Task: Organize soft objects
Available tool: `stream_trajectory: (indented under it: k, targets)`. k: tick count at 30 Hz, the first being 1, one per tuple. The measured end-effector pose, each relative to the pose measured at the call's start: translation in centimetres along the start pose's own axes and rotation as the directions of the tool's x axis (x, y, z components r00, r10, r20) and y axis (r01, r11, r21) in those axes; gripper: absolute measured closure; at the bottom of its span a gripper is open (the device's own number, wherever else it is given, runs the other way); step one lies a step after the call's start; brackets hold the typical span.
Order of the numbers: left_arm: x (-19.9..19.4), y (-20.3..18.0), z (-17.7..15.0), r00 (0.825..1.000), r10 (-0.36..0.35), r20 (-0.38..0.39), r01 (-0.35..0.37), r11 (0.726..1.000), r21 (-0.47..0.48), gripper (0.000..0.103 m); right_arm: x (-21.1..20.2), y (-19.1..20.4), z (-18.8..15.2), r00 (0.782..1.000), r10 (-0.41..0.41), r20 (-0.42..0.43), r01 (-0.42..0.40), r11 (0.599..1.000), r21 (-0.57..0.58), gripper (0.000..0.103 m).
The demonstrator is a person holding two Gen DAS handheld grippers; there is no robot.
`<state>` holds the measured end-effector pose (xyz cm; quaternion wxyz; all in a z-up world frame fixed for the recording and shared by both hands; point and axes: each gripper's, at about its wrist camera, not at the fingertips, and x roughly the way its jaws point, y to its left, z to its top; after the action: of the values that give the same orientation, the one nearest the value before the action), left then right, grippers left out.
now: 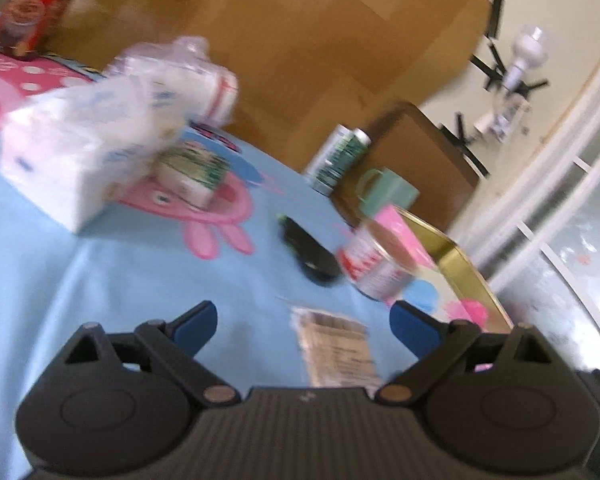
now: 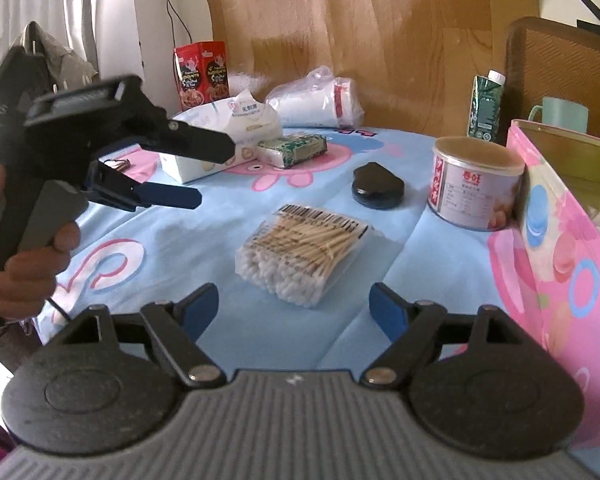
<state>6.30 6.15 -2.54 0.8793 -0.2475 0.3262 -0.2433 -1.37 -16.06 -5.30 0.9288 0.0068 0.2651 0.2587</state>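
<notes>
A clear pack of cotton swabs (image 2: 306, 254) lies on the blue cartoon cloth, just ahead of my right gripper (image 2: 294, 304), which is open and empty. The pack also shows in the blurred left wrist view (image 1: 336, 346), between the open fingers of my left gripper (image 1: 304, 326). The left gripper shows in the right wrist view (image 2: 204, 172), held in a hand above the cloth at left. A white tissue pack (image 2: 220, 138), a green-and-white pack (image 2: 292, 150) and a bagged white roll (image 2: 320, 98) lie at the back.
A pink box (image 2: 556, 236) with a gold inside stands at right, a can (image 2: 474, 182) against it. A black clamshell case (image 2: 376, 186) lies mid-cloth. A red carton (image 2: 202, 74), green carton (image 2: 486, 104) and teal mug (image 2: 562, 114) stand behind. A wooden wall backs the table.
</notes>
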Motion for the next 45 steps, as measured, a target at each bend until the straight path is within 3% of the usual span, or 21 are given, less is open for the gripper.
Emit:
stream_trajectory:
  k: [10,11,13,15,18,22,28,32,35,37,40,41,45]
  targets:
    - [3.3,-0.8,-1.5,0.985,-0.096,-0.143,0.089,0.995,-0.051,0.01,2.3,0.3,0.7,0.999,-0.01,-0.035,0.009,0.999,-0.043,0.02]
    - [3.5,-1.0,-1.6,0.984,-0.102,-0.146,0.096,0.994,-0.046,0.011,2.4,0.4,0.8,0.999,-0.012,-0.032,0.01,0.999,-0.049,0.023]
    - [4.0,-1.5,-1.8,0.982,-0.106,-0.157,0.102,0.994,-0.029,0.017,2.6,0.7,0.8,1.0,-0.011,-0.026,0.009,0.998,-0.065,0.038]
    - [4.4,-2.0,-1.9,0.98,-0.107,-0.168,0.105,0.994,-0.023,0.02,2.6,0.8,1.0,1.0,-0.001,-0.022,0.0,0.998,-0.058,0.043]
    - [4.2,-3.3,-1.7,0.982,-0.097,-0.161,0.1,0.995,0.012,0.02,2.1,1.2,1.0,1.0,-0.019,0.013,0.02,0.998,-0.062,0.046]
    - [3.6,-6.2,-0.4,0.982,-0.141,-0.127,0.151,0.986,0.076,0.02,-0.4,1.2,1.7,0.99,-0.077,0.116,0.088,0.992,-0.088,0.046]
    - [6.0,-13.7,1.2,0.957,-0.249,-0.15,0.277,0.936,0.218,0.02,-6.1,-1.8,2.6,0.937,-0.234,0.259,0.257,0.965,-0.058,0.046]
    - [9.0,-18.9,0.6,0.93,-0.308,-0.198,0.357,0.885,0.299,0.02,-9.2,-4.8,2.2,0.893,-0.347,0.288,0.36,0.933,0.007,0.046]
    - [11.4,-21.8,-0.3,0.914,-0.331,-0.234,0.393,0.862,0.32,0.02,-10.4,-7.1,1.5,0.864,-0.422,0.274,0.421,0.905,0.063,0.046]
    - [12.7,-22.8,-0.9,0.913,-0.325,-0.247,0.395,0.858,0.329,0.017,-10.6,-8.4,0.9,0.845,-0.468,0.257,0.461,0.883,0.092,0.045]
    - [13.9,-23.2,-1.8,0.919,-0.294,-0.264,0.371,0.87,0.324,0.016,-9.5,-10.0,0.3,0.784,-0.586,0.203,0.573,0.81,0.123,0.039]
    - [14.0,-22.9,-1.9,0.92,-0.288,-0.266,0.366,0.874,0.321,0.016,-9.4,-10.4,0.1,0.774,-0.603,0.193,0.587,0.798,0.136,0.037]
    - [12.7,-21.1,-1.5,0.935,-0.269,-0.232,0.332,0.893,0.304,0.012,-10.1,-11.2,-0.5,0.778,-0.591,0.214,0.554,0.806,0.209,0.031]
